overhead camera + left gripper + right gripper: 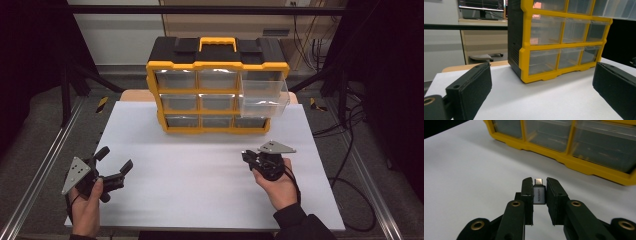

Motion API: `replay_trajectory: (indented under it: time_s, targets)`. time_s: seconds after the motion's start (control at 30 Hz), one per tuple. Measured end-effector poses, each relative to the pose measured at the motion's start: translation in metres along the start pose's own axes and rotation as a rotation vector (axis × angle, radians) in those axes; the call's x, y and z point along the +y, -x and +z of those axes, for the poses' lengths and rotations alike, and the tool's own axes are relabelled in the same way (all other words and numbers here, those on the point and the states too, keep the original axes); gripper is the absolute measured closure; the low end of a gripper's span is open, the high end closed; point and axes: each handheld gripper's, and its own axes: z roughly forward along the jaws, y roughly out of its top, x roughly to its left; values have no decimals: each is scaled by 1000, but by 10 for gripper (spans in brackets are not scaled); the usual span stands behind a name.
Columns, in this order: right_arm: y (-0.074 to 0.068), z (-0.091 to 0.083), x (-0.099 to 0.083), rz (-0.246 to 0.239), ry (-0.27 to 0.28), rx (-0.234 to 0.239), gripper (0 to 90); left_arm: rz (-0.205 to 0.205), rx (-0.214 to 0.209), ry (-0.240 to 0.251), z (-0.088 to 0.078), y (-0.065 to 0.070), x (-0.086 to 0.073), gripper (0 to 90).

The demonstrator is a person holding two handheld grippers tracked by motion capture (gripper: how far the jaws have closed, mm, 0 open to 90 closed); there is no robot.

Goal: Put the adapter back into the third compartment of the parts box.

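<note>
Tabletop [200, 195]: white, flat, carrying all things here.
Organizer [216, 85]: yellow and black, nine clear drawers, standing at far side of tabletop.
Open drawer [263, 92]: top right one, pulled out, looks empty; probably the place for the adapter.
Left claw [114, 161]: wide open, holding nothing, low over tabletop, at the left and well apart from organizer.
Right claw [539, 185]: nearly closed, pads pressing both flat sides of adapter, raised before organizer.
Adapter [538, 192]: small grey metal body, printed letters, plug end pointing forward between pads.
Handling: very light, stiff, smooth and perhaps slippery; best gripped on the flat sides, not on the plug.
</note>
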Motion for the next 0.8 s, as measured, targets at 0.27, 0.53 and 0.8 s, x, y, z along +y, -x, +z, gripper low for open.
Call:
replay_trajectory:
  time_s: [0.27,0.53,0.8]
  targets:
    - [24,-21,-7,48,30,-68,766,5,-32,-7,1,2,-1,19]
    - [49,-37,-14,110,89,-143,766,0,-50,-11,4,4,-2,19]
    - [55,-40,-16,121,111,-162,766,12,-67,-18,7,8,-2,20]
